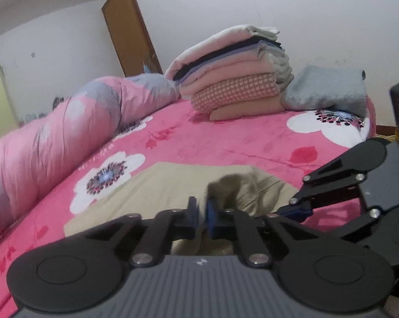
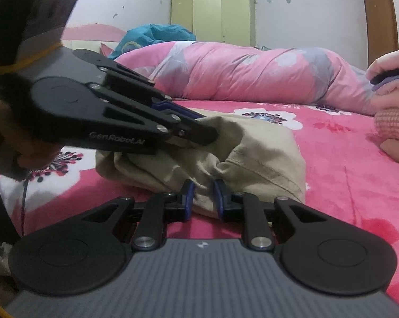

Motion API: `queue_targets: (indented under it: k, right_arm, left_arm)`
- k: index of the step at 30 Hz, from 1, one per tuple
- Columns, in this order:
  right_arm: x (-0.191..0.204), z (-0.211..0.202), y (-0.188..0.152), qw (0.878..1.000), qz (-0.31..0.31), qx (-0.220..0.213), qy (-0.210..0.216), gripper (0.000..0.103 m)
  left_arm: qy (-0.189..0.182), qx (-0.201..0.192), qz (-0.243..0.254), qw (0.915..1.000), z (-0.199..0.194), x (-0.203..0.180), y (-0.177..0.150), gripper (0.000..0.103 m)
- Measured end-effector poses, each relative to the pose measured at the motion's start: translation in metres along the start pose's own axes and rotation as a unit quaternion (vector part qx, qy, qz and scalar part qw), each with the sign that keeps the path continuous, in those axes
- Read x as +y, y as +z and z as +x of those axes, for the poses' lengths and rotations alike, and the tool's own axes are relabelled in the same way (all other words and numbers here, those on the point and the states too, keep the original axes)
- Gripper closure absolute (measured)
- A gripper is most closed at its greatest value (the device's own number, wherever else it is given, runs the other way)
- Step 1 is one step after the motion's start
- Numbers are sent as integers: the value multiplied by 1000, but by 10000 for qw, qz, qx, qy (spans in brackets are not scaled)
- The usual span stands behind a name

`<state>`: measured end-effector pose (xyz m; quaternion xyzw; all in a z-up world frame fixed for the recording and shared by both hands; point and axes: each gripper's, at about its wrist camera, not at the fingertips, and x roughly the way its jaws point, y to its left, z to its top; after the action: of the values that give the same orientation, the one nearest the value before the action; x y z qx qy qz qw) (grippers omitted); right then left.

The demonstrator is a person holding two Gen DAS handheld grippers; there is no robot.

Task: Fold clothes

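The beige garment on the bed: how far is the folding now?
Done: a stack of folded clothes already sits at the far side of the bed. In hand: the left gripper and the right gripper both pinch the beige garment, which is bunched and partly lifted. Left: flattening it, finishing its folds and adding it to the stack.

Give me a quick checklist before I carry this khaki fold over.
1. Left tool shut on the garment: ok.
2. Right tool pinching the garment edge: ok.
3. Both grips on the same garment: ok.
4. Bed beyond the garment free for the fold: ok.
5. Folded stack out of the way: ok.
6. Layers underneath lying flat: cannot tell.
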<state>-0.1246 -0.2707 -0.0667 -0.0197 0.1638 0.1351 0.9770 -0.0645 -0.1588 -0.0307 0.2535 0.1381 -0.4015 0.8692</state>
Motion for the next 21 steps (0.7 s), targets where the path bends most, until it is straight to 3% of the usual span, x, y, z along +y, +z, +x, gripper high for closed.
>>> queue_targets:
  k: [9,13,18,21]
  right_arm:
    - [-8,10,17,9989,279,-368,73,90]
    - [-9,27,14,9983,440,-223,-314,95]
    - [-2,21,11,9964,108,-334,-765,99]
    - [-8,22,13,9954,378,-472,-739,100]
  left_arm:
    - [-101,-295,-217,9993,-15,6,3,99]
    - [-198,-270,-172,9993,-14,3,-1,99]
    - [-328,-286,-167,9989,-18,-2,-10,101]
    - [-368,-178,-195,9990,-18,-3,-17,103]
